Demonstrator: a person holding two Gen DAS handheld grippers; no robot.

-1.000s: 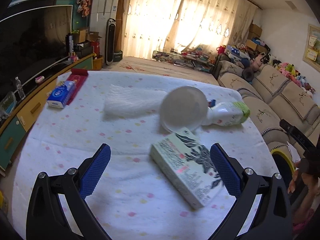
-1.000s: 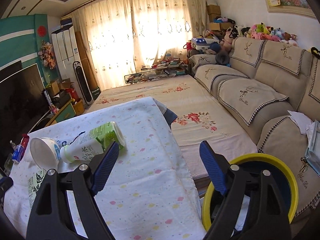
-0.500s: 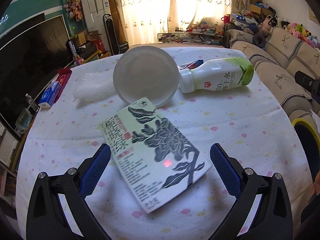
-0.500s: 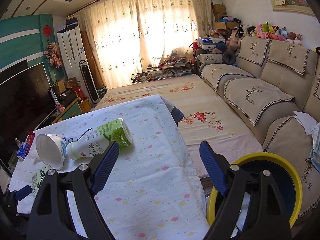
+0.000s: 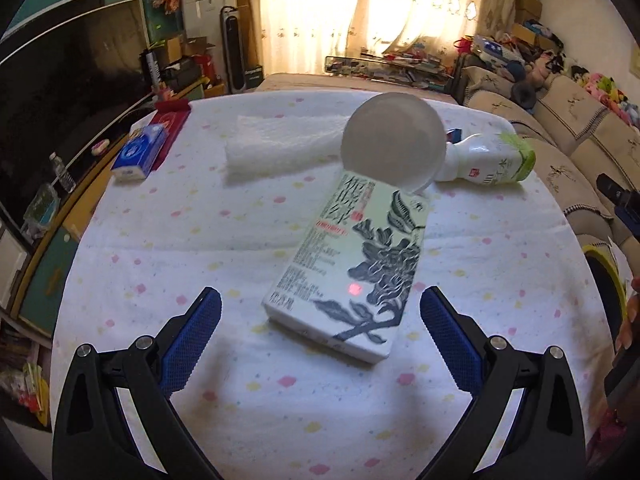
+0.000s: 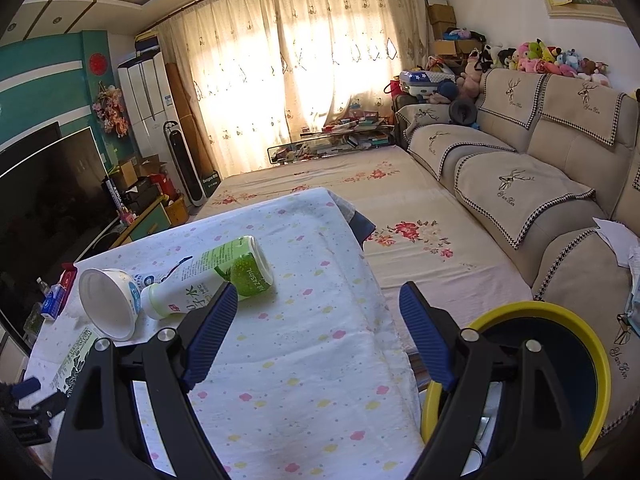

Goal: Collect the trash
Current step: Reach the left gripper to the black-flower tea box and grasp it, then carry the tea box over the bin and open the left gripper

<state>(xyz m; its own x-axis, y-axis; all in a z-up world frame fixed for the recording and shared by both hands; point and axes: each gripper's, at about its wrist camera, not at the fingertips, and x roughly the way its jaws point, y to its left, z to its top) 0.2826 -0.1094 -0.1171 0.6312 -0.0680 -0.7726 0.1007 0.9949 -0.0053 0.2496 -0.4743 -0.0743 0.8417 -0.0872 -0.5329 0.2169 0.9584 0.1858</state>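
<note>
The left gripper (image 5: 320,316) is hanging spread over the flat floral carton (image 5: 352,260) lying on the tabletop (image 5: 160,240), framing its near end for a grab. The right gripper (image 6: 316,328) is waiting spread and empty beside the yellow-rimmed bin (image 6: 560,360).

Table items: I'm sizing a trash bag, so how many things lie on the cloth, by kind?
Boxes: 2, the flower-print box and a red box
Bottles: 1, the green-and-white bottle
Cups: 1, the white cup
Tissue packs: 1, the blue pack
Foam sheets: 1, the white sheet
Total: 6. A small blue thing behind the cup is too hidden to count.
</note>
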